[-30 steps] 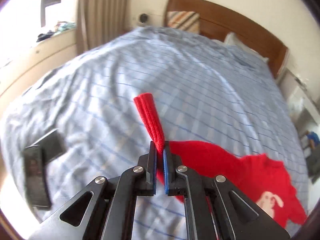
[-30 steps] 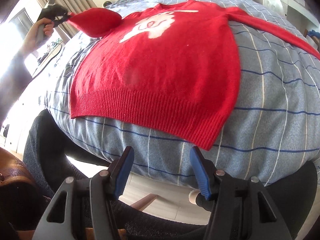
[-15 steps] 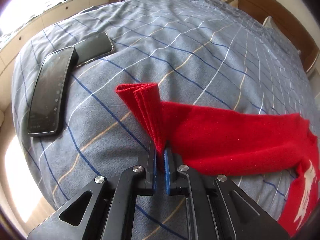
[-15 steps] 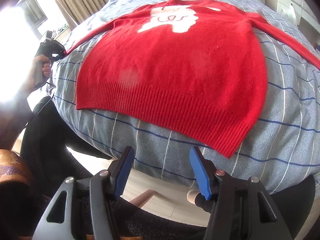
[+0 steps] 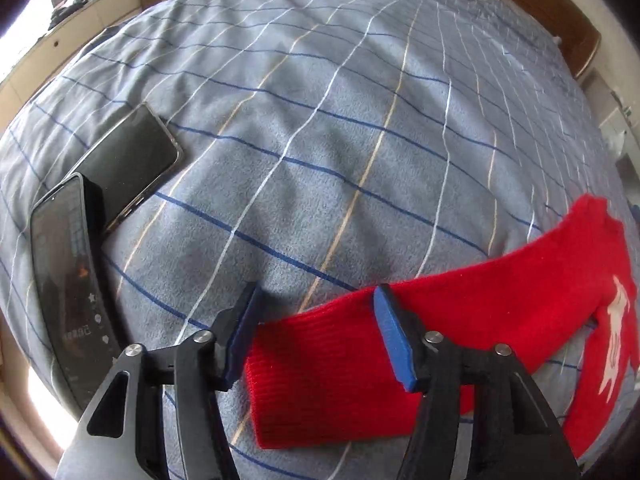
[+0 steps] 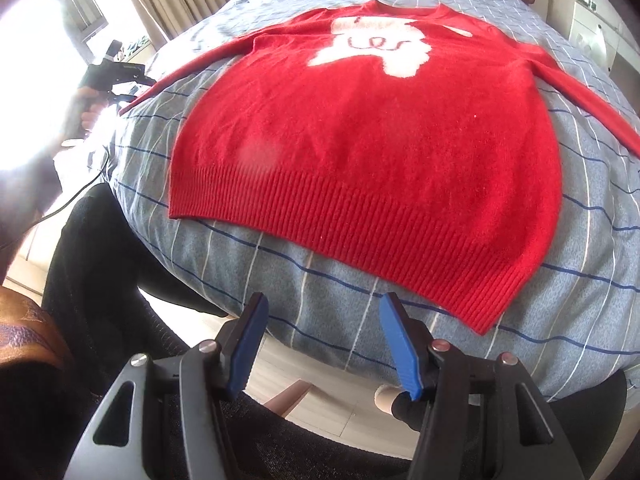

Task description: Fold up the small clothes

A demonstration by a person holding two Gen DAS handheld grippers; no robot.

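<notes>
A red knit sweater (image 6: 368,128) with a white animal figure lies flat, front up, on the blue checked bedspread (image 6: 600,264). Its left sleeve (image 5: 440,320) stretches out over the bed, the ribbed cuff (image 5: 320,376) lying flat between the jaws of my left gripper (image 5: 316,312), which is open and just above it. The left gripper also shows in the right wrist view (image 6: 116,76) at the sleeve's end. My right gripper (image 6: 320,320) is open and empty, off the bed's near edge below the sweater's ribbed hem (image 6: 340,220). The right sleeve (image 6: 580,88) runs off to the right.
Two dark phones (image 5: 124,160) (image 5: 64,280) lie on the bedspread left of the cuff. A wooden headboard (image 5: 560,12) stands at the far end. The person's dark-clad legs (image 6: 100,280) are at the bed's near edge. A window ledge (image 5: 60,28) is far left.
My left gripper carried the pinched cuff down and outward to the bed, then opened; the sleeve now lies stretched flat. My right gripper stayed open, the view shifting slightly.
</notes>
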